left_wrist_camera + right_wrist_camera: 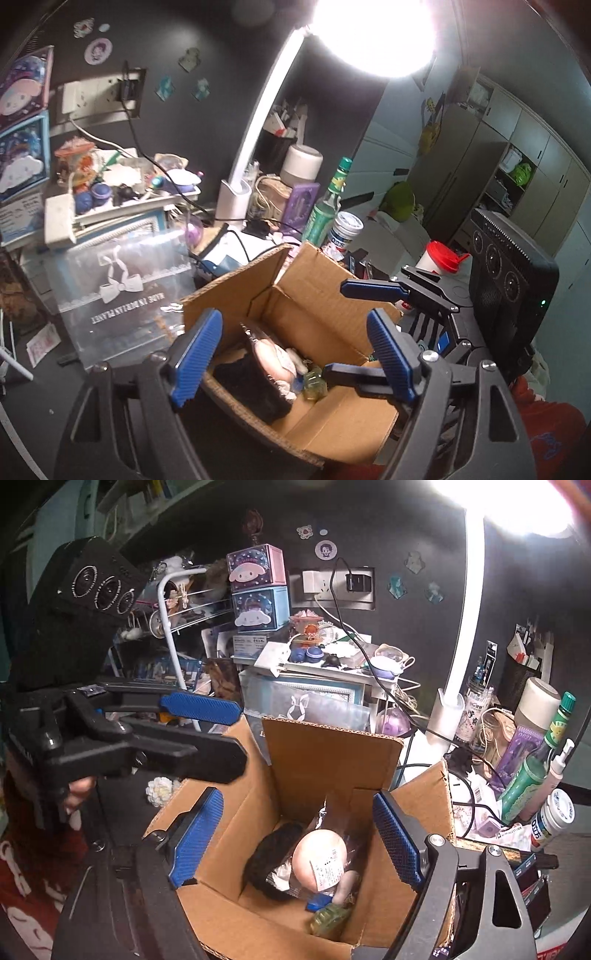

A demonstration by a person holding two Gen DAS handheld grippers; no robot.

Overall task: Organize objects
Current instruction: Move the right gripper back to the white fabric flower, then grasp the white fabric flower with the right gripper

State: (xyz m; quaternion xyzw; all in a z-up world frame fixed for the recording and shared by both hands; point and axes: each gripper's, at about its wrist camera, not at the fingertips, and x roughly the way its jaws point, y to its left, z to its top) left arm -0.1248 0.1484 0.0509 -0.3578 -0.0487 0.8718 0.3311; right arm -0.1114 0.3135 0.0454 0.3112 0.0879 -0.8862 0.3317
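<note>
A: Why is the cardboard box (332,760) stood with its flaps raised, directly below and between both tools?

B: It is judged to serve as the collecting bin. A plastic-wrapped pink plush (320,854), a black furry item (267,860) and a small green trinket (328,917) are already laid on its floor, ahead of the right gripper (299,840).

A: How is that gripper held?

B: Its jaws are spread wide and nothing is gripped or touched; the box interior is seen through the gap.

A: And the left gripper (295,358)?

B: It is likewise held wide apart and empty above the box's near edge. The clutter to be sorted, such as the green bottle (325,210), is left beyond the box on the desk (48,376).
</note>
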